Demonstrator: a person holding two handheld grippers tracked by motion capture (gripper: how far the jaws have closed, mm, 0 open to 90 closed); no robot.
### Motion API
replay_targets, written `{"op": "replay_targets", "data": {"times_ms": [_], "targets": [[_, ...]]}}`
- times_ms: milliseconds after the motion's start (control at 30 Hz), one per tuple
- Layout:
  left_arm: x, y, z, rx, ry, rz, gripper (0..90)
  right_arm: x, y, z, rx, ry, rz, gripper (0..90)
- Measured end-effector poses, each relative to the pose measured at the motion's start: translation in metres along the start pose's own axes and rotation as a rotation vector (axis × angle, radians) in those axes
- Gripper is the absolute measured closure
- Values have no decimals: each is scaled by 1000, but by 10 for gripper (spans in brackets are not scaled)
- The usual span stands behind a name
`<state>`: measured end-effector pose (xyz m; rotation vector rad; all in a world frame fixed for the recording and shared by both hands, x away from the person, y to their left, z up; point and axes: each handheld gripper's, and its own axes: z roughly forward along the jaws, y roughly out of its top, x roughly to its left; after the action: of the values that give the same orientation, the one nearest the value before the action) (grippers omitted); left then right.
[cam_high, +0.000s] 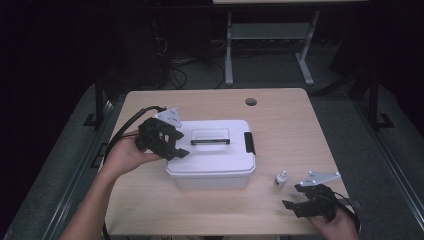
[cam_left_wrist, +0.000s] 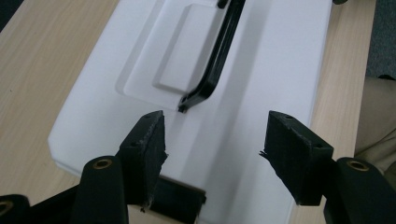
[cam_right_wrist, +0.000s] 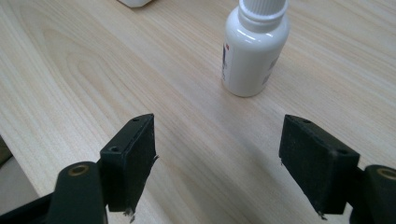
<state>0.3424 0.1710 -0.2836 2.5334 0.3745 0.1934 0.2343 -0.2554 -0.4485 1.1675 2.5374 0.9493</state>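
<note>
The white box (cam_high: 212, 155) in the middle of the worktop (cam_high: 280, 125) looks stiff, smooth and light, best grabbed by its black handle (cam_high: 210, 142), with the left gripper (cam_high: 172, 145) at nine o'clock, fingers (cam_left_wrist: 147, 140) apart and empty, and the right gripper (cam_high: 300, 200) at four o'clock, also spread.

I see a light wood table (cam_high: 280, 120), grain running side to side. A round dark hole (cam_high: 251, 102) sits near its far edge, right of centre. Behind it stands a white-legged desk frame (cam_high: 229, 50), with loose cables (cam_high: 175, 70) on the floor beside it. Grey floor (cam_high: 350, 130) lies all round; the background is dark.
</note>
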Motion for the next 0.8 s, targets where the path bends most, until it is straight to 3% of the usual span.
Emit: {"op": "replay_targets", "data": {"times_ms": [333,600,800], "targets": [[8,16,13,24,-29,28,429,-1,0,1,-4,3,4,265],[10,33,22,55,-46,64,534,-1,1,1,-6,2,5,265],[14,39,27,44,-68,71,594,-2,1,1,-9,4,14,265]]}}
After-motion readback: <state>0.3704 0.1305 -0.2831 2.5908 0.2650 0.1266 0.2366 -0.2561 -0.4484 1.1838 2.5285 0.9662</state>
